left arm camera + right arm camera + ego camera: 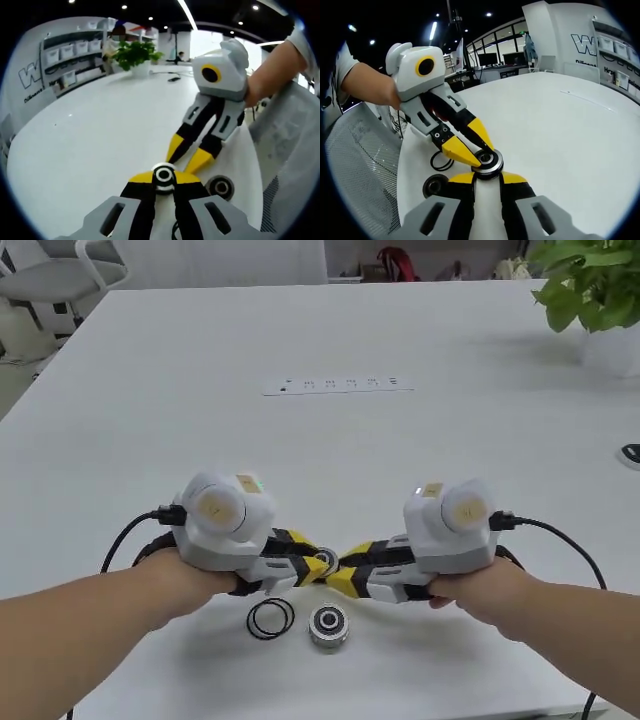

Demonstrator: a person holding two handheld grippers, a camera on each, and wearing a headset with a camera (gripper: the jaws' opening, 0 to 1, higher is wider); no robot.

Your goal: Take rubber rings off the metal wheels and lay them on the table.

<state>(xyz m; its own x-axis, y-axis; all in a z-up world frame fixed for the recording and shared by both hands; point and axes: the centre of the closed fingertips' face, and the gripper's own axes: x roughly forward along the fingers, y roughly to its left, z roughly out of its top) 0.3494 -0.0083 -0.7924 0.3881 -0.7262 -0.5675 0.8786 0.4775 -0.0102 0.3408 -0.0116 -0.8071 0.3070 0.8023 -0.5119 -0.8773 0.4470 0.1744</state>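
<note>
A small metal wheel (325, 561) with a dark rubber ring around it hangs above the table between both grippers. My left gripper (164, 179) is shut on the wheel (164, 175). From the other side my right gripper (488, 176) meets it, its yellow tips closed against the wheel (487, 161). In the head view the left gripper (314, 562) and right gripper (339, 569) touch tip to tip. Loose black rubber rings (270, 618) lie on the table below, and a second metal wheel (328, 625) rests beside them.
The white table (330, 450) stretches far ahead, with a flat white strip (338, 385) at its middle. A potted plant (590, 290) stands at the far right corner. Cables trail from both grippers. The table's near edge is close below the second wheel.
</note>
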